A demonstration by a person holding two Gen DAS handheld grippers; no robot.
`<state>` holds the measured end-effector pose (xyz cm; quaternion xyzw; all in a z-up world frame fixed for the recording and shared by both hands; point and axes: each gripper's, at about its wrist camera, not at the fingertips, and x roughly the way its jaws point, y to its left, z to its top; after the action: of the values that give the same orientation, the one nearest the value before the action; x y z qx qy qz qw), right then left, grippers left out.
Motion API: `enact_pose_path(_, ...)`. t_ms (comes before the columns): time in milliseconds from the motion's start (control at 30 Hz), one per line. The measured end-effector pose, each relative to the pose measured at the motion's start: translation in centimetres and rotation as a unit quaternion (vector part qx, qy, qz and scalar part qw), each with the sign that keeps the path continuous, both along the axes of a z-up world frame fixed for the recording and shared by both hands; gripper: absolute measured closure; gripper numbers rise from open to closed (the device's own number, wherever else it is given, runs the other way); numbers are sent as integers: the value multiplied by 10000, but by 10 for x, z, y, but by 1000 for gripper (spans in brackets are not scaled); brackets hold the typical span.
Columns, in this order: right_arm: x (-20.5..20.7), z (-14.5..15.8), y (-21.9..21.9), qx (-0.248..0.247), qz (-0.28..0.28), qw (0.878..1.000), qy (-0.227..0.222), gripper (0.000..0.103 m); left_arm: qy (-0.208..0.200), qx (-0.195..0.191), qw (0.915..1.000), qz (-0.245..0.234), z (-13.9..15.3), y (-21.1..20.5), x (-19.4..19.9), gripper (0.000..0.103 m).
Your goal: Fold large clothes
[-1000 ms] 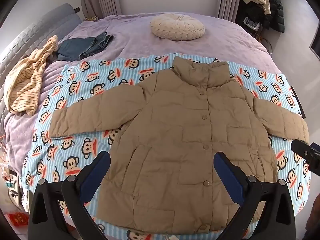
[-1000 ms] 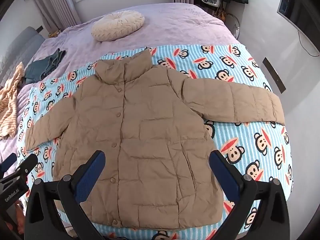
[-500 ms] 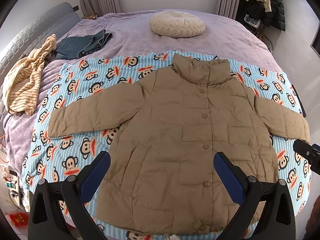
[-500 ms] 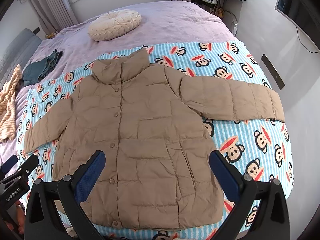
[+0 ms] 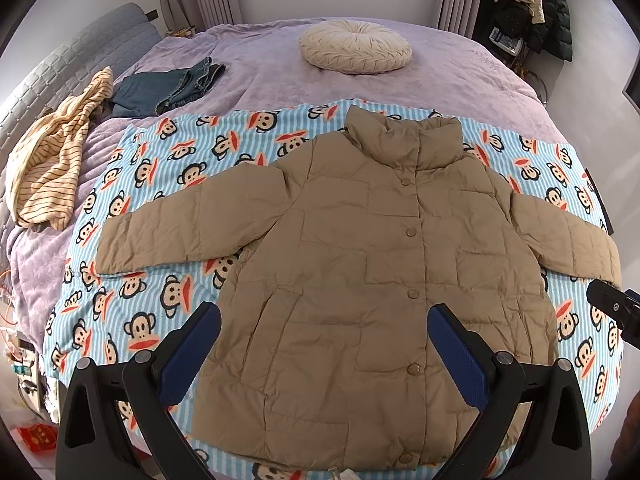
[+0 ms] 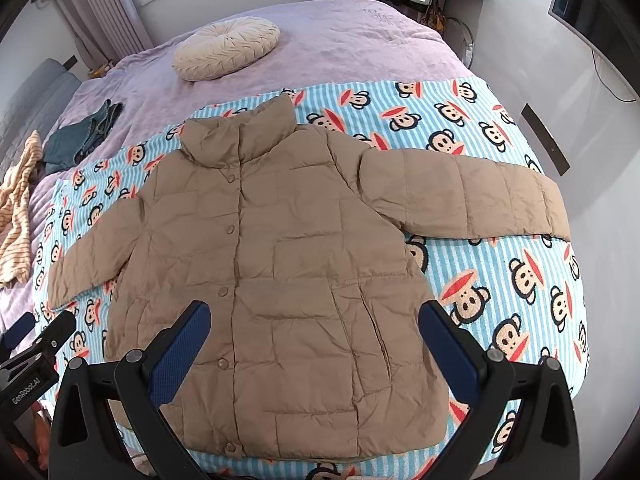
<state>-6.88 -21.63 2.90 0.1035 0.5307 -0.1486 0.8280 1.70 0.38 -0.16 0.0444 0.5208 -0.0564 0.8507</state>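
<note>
Since the earlier frames both cameras have drifted a little, so the jacket sits slightly lower in the left wrist view and slightly farther left in the right wrist view, while the jacket itself has not shifted on the bed. From the left wrist, the left tongs are spread wide and hold nothing, hanging above the lower half of the tan puffer jacket, which lies flat, front up and buttoned, both sleeves stretched outward, on a monkey-print blanket covering the near part of the bed. Toward the bed's far edge rests a round cream cushion; near its far left corner lie folded jeans and, beside them at the left edge, a striped garment. The tip of the other tool shows at the right border. From the right wrist, the right tongs are likewise spread wide and empty above the jacket's hem, with one sleeve reaching to the bed's right edge on the blanket. The cushion lies toward the far edge, and the left tool shows at the lower left border.
</note>
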Motion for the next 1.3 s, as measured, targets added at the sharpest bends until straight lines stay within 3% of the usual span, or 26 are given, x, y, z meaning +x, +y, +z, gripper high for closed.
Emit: enact_pose_path(1300,0,-3,-3,42,-34,10000,26,0,57,12,10000,-18,-7,0,2,0)
